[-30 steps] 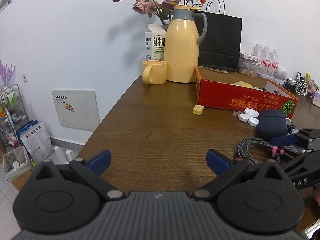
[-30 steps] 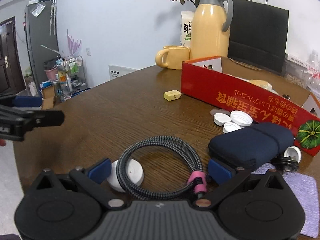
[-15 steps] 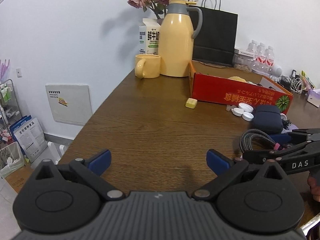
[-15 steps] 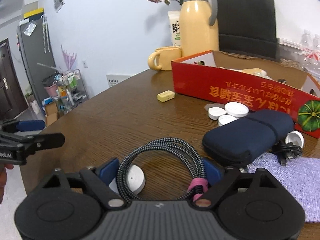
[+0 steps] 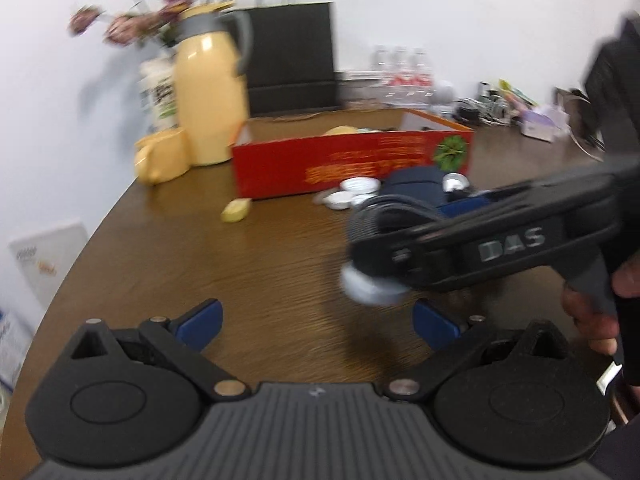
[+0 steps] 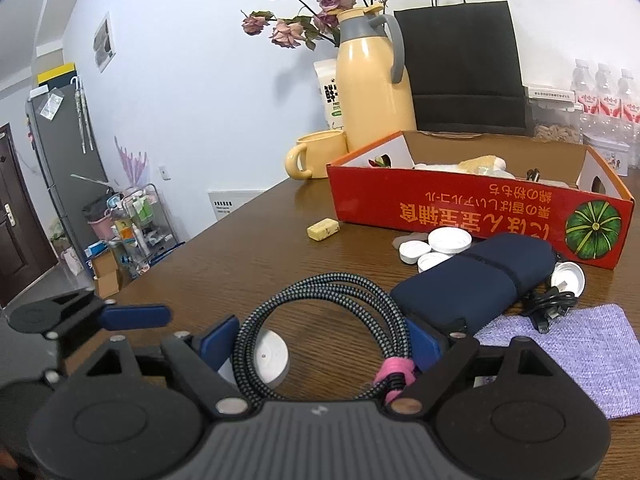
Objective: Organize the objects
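A coiled braided cable (image 6: 320, 312) with a pink tie lies between the blue pads of my right gripper (image 6: 320, 340), which press on both sides of the coil. A white round puck (image 6: 268, 356) sits under the coil on the brown table (image 6: 240, 264). My left gripper (image 5: 316, 320) is open over bare wood with nothing between its fingers. Just ahead of it, in a blurred left wrist view, the right gripper's near finger (image 5: 440, 248) crosses with the cable (image 5: 360, 224) and puck (image 5: 372, 284). The left gripper's finger (image 6: 132, 316) shows at the left edge of the right wrist view.
A navy pouch (image 6: 472, 284), white caps (image 6: 444, 240), a black plug lead (image 6: 548, 304) and a purple cloth (image 6: 560, 348) lie to the right. Behind stand a red box (image 6: 460, 208), a yellow block (image 6: 322, 228), a mug (image 6: 316, 156), a yellow jug (image 6: 372, 88) and a black bag (image 6: 464, 68).
My left gripper has swung right and now sits close to the right gripper. The right gripper's pads have closed in from wide onto the cable coil.
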The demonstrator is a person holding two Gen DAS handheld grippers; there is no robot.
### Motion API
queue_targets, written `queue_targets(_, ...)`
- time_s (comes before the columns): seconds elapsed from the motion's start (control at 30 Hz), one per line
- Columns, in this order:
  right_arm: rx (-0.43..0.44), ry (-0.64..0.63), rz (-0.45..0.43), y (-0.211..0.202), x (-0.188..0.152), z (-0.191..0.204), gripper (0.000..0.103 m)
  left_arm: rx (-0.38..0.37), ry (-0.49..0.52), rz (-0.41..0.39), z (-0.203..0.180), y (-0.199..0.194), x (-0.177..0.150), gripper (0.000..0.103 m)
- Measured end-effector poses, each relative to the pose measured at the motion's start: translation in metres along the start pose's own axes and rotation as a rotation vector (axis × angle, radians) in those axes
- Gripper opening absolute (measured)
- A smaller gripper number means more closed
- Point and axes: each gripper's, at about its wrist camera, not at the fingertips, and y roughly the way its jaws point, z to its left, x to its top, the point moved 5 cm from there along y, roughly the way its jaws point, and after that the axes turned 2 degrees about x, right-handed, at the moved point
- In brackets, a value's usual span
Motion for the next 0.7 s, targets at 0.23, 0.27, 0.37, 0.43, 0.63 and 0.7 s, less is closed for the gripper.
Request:
queue_targets(0.23,0.008,-0.002,-0.003,-0.003,0.000,0.001,0.087,-0.044,0.103,-0.036,-0.029,0.008,0.004,0.083)
queue_targets(0.27,0.011,-0.003,-0.002,-0.003,0.000,0.001,0.087,-0.050,0.104,-0.035,-0.029,0.009,0.004,0.080)
queue_targets(0.37,0.016,-0.008,0.004,-0.003,-0.001,0.003,0.087,-0.057,0.116,-0.035,-0.033,0.011,0.003,0.074)
queue_targets(0.43,0.020,-0.012,0.008,-0.002,-0.001,0.003,0.087,-0.060,0.131,-0.038,-0.035,0.012,0.002,0.064)
queue_targets(0.63,0.021,-0.018,0.018,-0.003,-0.004,0.003,0.087,-0.088,0.118,-0.027,-0.034,0.014,0.001,0.040)
queue_targets(0.7,0.021,-0.018,0.013,-0.003,-0.004,0.003,0.087,-0.082,0.115,-0.037,-0.033,0.013,0.001,0.040)
